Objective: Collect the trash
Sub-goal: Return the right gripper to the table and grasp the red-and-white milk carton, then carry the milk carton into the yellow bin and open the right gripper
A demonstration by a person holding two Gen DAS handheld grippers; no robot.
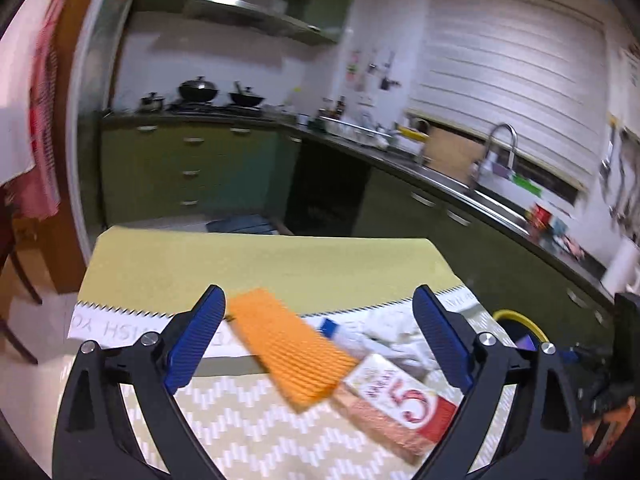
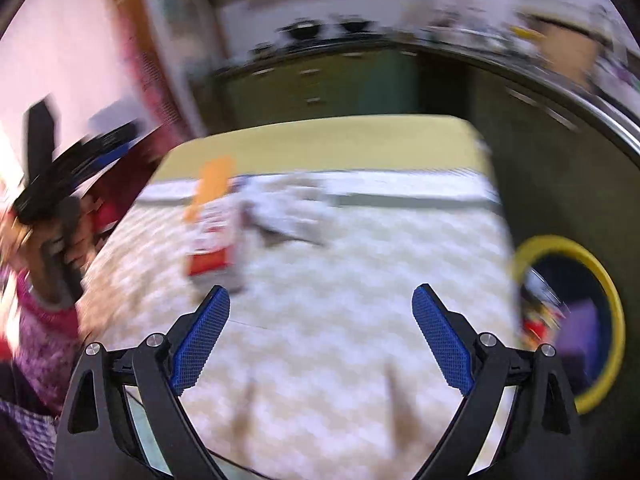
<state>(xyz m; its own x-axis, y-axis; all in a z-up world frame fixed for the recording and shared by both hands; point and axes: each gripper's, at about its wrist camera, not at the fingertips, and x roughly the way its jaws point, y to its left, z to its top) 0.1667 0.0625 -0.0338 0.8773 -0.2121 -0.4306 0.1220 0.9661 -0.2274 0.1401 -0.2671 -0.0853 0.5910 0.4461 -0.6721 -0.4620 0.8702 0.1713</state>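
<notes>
My left gripper [image 1: 318, 320], jaws spread wide and empty, faces the orange wrapper [image 1: 286, 350] lying diagonally just ahead; my right gripper [image 2: 320, 320], also spread, sits farther away

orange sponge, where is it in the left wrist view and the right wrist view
Left wrist: the orange sponge lies low at centre, between the open left gripper fingers.
Right wrist: it is a blurred orange strip left of centre, far beyond the open right gripper.
Shared landmark: the red and white box beside it.
</notes>
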